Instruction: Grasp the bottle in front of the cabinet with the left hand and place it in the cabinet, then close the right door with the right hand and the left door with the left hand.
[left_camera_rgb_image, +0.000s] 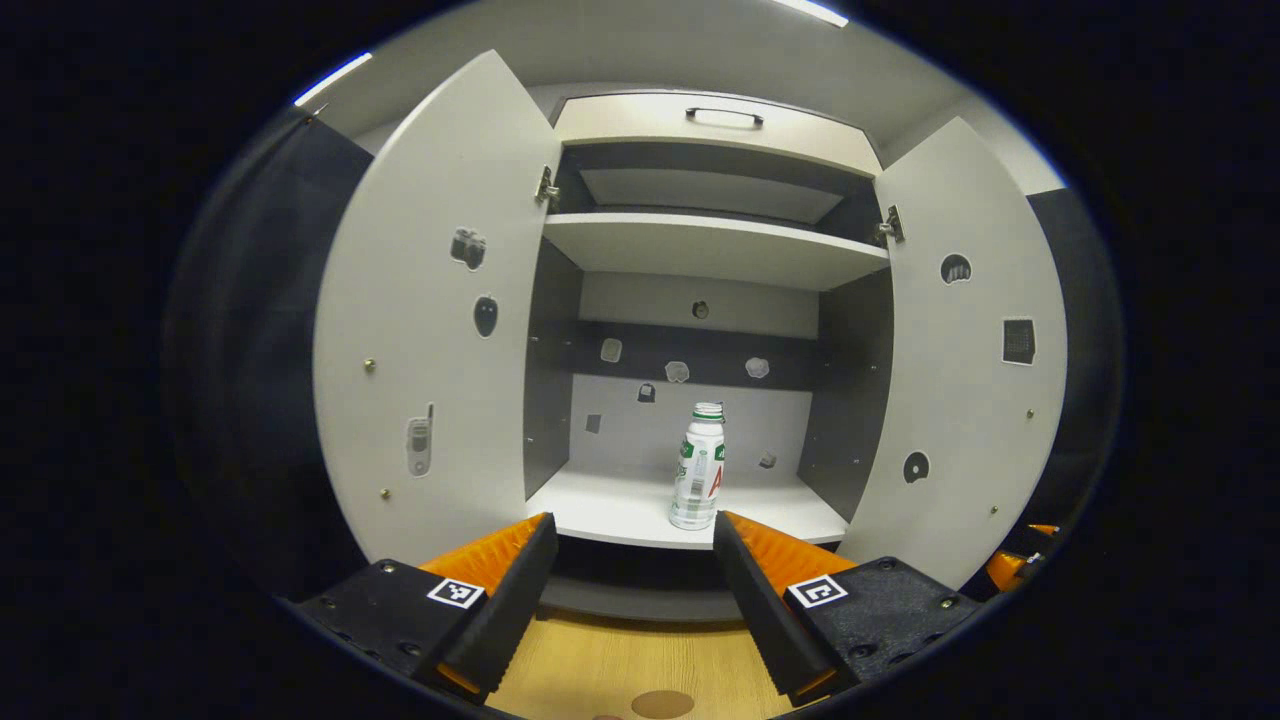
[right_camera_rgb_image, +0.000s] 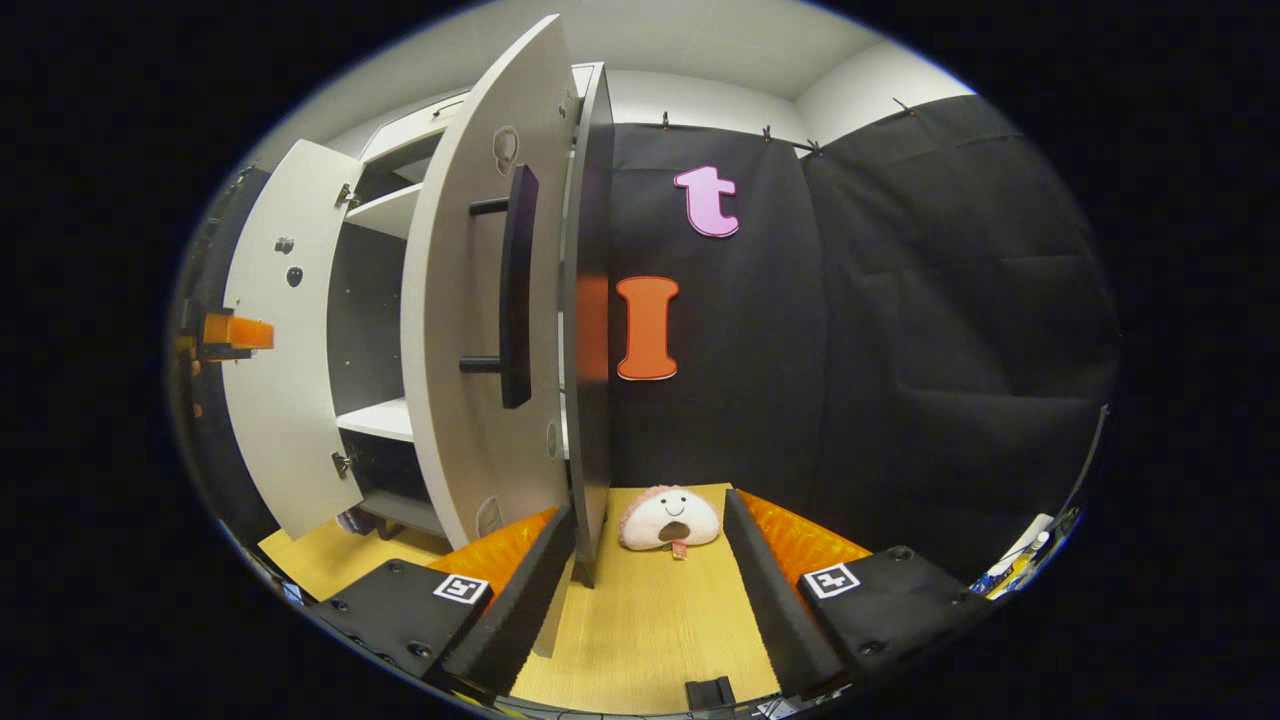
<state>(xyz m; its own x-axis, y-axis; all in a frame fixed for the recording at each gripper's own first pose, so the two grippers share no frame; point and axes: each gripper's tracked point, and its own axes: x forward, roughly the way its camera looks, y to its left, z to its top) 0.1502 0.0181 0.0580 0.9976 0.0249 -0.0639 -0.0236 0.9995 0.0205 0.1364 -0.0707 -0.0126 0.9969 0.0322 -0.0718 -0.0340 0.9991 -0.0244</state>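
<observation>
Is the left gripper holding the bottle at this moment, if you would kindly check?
No, the left gripper is open and empty, while the bottle stands upright on the cabinet's lower shelf.

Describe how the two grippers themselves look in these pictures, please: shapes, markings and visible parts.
The left gripper has two long wedge-shaped fingers with ribbed inner faces. Each finger sits on a flat black block with small screws and a square black-and-white marker tag. The right gripper is built the same way, with its own marker tags on black screwed blocks. No cables or sleeves are visible.
</observation>
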